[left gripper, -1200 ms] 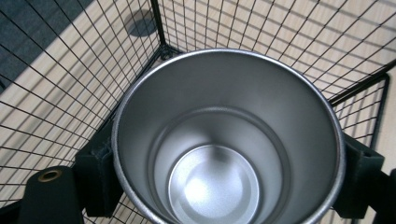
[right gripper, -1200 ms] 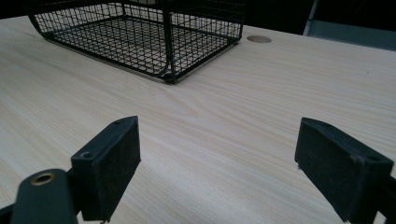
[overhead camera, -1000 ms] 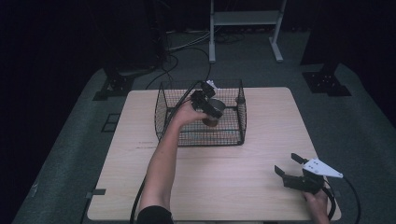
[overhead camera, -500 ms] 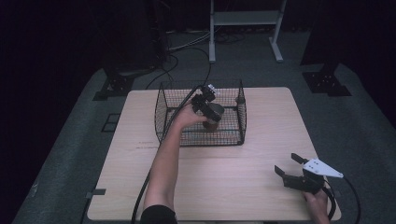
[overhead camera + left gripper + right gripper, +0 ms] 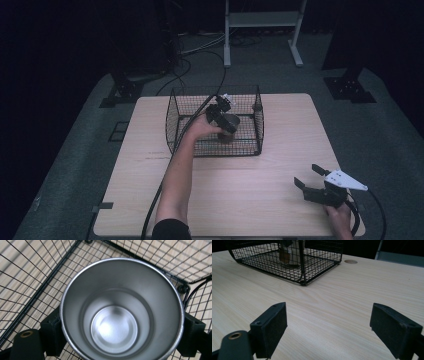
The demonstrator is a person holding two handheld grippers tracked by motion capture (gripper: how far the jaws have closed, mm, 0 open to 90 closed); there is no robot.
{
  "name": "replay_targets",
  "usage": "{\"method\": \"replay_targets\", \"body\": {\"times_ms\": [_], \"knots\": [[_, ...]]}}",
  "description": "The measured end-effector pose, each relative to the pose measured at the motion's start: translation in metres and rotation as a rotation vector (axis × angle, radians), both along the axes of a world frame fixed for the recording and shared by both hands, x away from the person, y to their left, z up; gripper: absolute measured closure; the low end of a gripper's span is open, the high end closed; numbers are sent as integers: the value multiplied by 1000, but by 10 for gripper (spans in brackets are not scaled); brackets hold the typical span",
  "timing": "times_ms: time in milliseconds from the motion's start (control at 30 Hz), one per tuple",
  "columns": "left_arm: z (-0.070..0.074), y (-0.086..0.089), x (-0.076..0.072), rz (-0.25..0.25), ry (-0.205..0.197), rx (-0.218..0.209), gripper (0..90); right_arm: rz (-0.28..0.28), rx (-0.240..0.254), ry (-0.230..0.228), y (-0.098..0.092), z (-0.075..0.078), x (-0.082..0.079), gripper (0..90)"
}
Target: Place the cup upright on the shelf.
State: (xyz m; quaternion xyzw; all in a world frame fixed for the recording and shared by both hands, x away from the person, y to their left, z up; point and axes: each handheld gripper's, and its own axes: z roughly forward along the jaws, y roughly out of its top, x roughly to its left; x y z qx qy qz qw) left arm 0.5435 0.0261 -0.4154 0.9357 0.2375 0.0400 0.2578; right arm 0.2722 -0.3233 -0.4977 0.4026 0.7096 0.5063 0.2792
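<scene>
cup (image 5: 120, 315): smooth brushed steel, round, tapered, empty | place: inside black wire-mesh basket (image 5: 175, 117) on pale wood-grain table (image 5: 250, 200) | left hand-held gripper (image 5: 223, 116): clamped on cup's sides | right hand-held gripper (image 5: 332, 327): wide apart, empty

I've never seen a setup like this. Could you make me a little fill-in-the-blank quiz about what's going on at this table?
1. The left gripper grips a metal ____ between its pads.
2. That gripper holds it inside the black wire ____ on the wooden table.
3. The right gripper, resting above bare table, has its jaws ____.
4. Seen from above, the inside of the held thing is ____.

Missing words: cup; basket; open; empty
</scene>
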Motion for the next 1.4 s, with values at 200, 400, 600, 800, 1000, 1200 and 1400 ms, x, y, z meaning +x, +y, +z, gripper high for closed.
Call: {"method": "replay_targets", "body": {"times_ms": [200,400,600,800,1000,1200,1400], "knots": [[0,3,0,0,9,12,155,-1,5,-1,-1,0,0,135],[-1,6,-3,-3,9,22,154,-2,12,-1,-2,0,1,135],[-2,11,-5,0,13,18,153,1,14,-1,-2,0,1,135],[-3,12,-6,-5,9,21,150,1,12,-3,-2,0,1,135],[-1,14,-9,-8,0,30,145,0,11,-3,-2,0,1,135],[4,16,-10,5,-19,10,122,-2,12,-2,-2,0,1,135],[7,16,-12,0,-35,-4,92,-4,14,-1,-2,0,1,135]]}}
